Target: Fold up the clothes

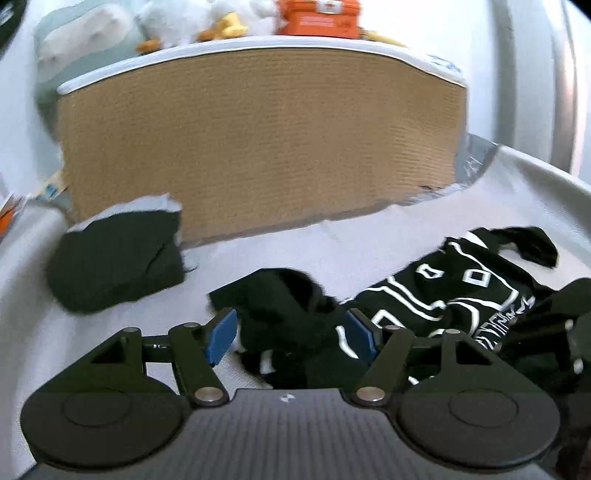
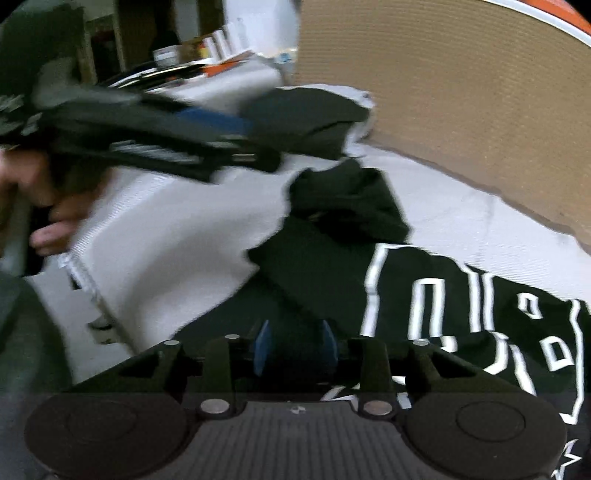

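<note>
A black garment with white line patterns (image 1: pixel 443 295) lies crumpled on the white bed surface (image 1: pixel 295 243). My left gripper (image 1: pixel 291 336) hovers open over its plain black end, and its blue pads do not press the cloth. The right wrist view shows the same garment (image 2: pixel 424 295) spread to the right. My right gripper (image 2: pixel 295 347) stands open low over the black cloth, pads a little apart. The blurred left gripper (image 2: pixel 251 140) sits at upper left, held by a hand (image 2: pixel 40 206).
A folded dark garment (image 1: pixel 114 254) rests at the left against a big cardboard box (image 1: pixel 258 140). Plush toys (image 1: pixel 192 22) and an orange case (image 1: pixel 317 16) sit on the box. The bed's edge (image 2: pixel 85 284) runs at the lower left, with cluttered shelves (image 2: pixel 207 48) behind.
</note>
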Available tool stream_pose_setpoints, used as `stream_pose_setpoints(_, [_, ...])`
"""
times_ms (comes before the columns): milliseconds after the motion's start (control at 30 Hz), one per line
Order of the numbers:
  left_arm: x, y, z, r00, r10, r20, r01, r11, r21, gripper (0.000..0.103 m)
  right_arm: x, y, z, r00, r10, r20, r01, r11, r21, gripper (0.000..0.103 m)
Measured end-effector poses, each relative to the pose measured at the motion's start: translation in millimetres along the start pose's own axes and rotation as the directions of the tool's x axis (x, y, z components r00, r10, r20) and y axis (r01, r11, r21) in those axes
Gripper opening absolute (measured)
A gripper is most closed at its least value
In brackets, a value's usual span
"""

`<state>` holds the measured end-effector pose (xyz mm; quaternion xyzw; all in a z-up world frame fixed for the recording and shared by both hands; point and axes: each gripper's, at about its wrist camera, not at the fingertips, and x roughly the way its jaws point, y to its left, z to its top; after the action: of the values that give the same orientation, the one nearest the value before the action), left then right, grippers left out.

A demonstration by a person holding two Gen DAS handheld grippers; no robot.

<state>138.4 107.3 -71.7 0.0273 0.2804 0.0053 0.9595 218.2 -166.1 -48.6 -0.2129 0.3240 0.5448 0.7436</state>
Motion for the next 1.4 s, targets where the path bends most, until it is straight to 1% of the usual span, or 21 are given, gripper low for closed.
stream_pose_setpoints(100, [2, 11, 1, 1.0, 0.006, -0.019, -0.007, 0.998, -0.063, 0.068, 4, -19, 4, 0.999, -0.053, 0.009, 0.053, 0.998, 0.018, 0.037])
stream_pose_setpoints(167, [3, 15, 3, 1.0, 0.02, 0.002, -0.019, 0.994, -0.106, 0.068, 9, -33, 5, 0.997, -0.077, 0.012, 0.077, 0.996, 0.035, 0.038])
stream_pose_setpoints(267, [8, 8, 8, 0.998, 0.046, 0.036, -0.043, 0.995, -0.095, 0.068, 12, -54, 4, 0.994, -0.105, 0.017, 0.104, 0.993, 0.052, 0.04])
stream_pose_setpoints(300, [12, 3, 9, 0.998, 0.041, 0.046, -0.038, 0.996, -0.077, 0.069, 16, -62, 5, 0.994, -0.112, 0.018, 0.111, 0.993, 0.048, 0.043])
stream_pose_setpoints(367, [22, -9, 11, 0.999, 0.015, 0.031, -0.014, 1.0, -0.023, 0.069, 22, -78, 7, 0.991, -0.133, 0.016, 0.133, 0.991, 0.016, 0.047])
stream_pose_setpoints(433, [36, -24, 9, 1.0, 0.004, -0.001, -0.004, 0.998, 0.06, 0.069, 28, -95, 9, 0.988, -0.155, 0.013, 0.155, 0.988, -0.022, 0.056])
stream_pose_setpoints(500, [50, -40, 3, 0.999, -0.011, -0.044, 0.018, 0.988, 0.156, 0.069, 35, -111, 12, 0.984, -0.176, 0.01, 0.176, 0.982, -0.061, 0.059])
stream_pose_setpoints(600, [66, -52, -13, 0.993, -0.038, -0.116, 0.065, 0.969, 0.238, 0.069, 55, -135, 18, 0.982, -0.187, -0.031, 0.179, 0.97, -0.165, 0.059])
stream_pose_setpoints(700, [79, -53, -27, 0.981, -0.072, -0.181, 0.116, 0.961, 0.249, 0.069, 79, -158, 24, 0.984, -0.151, -0.093, 0.125, 0.963, -0.238, 0.059])
stream_pose_setpoints(800, [80, -43, -34, 0.976, -0.122, -0.18, 0.157, 0.968, 0.193, 0.069, 99, -172, 29, 0.982, -0.105, -0.154, 0.059, 0.958, -0.28, 0.059])
stream_pose_setpoints(867, [78, -34, -37, 0.975, -0.143, -0.171, 0.167, 0.976, 0.138, 0.069, 113, -181, 32, 0.978, -0.076, -0.196, 0.013, 0.952, -0.305, 0.059])
stream_pose_setpoints(967, [81, -27, -38, 0.972, -0.154, -0.175, 0.173, 0.98, 0.094, 0.069, 130, -188, 37, 0.967, -0.062, -0.249, -0.037, 0.927, -0.373, 0.069])
stream_pose_setpoints(1033, [85, -26, -40, 0.97, -0.148, -0.192, 0.167, 0.982, 0.087, 0.069, 136, -192, 40, 0.966, -0.057, -0.251, -0.056, 0.906, -0.42, 0.078])
stream_pose_setpoints(1100, [91, -26, -41, 0.966, -0.147, -0.212, 0.168, 0.982, 0.085, 0.069, 141, -202, 45, 0.963, -0.052, -0.263, -0.065, 0.907, -0.416, 0.084])
stream_pose_setpoints(1133, [93, -27, -41, 0.964, -0.145, -0.222, 0.167, 0.982, 0.087, 0.069, 145, -208, 47, 0.957, -0.035, -0.287, -0.081, 0.92, -0.383, 0.088])
stream_pose_setpoints(1200, [98, -28, -43, 0.961, -0.141, -0.239, 0.167, 0.982, 0.091, 0.069, 153, -219, 51, 0.943, 0.003, -0.332, -0.112, 0.944, -0.309, 0.089])
stream_pose_setpoints(1233, [100, -29, -43, 0.959, -0.142, -0.244, 0.169, 0.981, 0.093, 0.069, 156, -227, 53, 0.932, 0.037, -0.36, -0.131, 0.962, -0.239, 0.09])
stream_pose_setpoints(1267, [101, -29, -44, 0.958, -0.142, -0.249, 0.17, 0.981, 0.095, 0.07, 156, -230, 54, 0.928, 0.06, -0.367, -0.14, 0.971, -0.195, 0.09])
stream_pose_setpoints(1300, [103, -29, -45, 0.957, -0.14, -0.253, 0.17, 0.981, 0.097, 0.07, 156, -234, 54, 0.924, 0.083, -0.373, -0.151, 0.976, -0.157, 0.089])
stream_pose_setpoints(1367, [105, -29, -47, 0.955, -0.139, -0.261, 0.17, 0.98, 0.102, 0.07, 149, -228, 51, 0.915, 0.121, -0.384, -0.201, 0.964, -0.175, 0.08])
stream_pose_setpoints(1400, [105, -29, -48, 0.955, -0.138, -0.264, 0.17, 0.98, 0.103, 0.07, 145, -225, 50, 0.91, 0.138, -0.391, -0.225, 0.957, -0.185, 0.071])
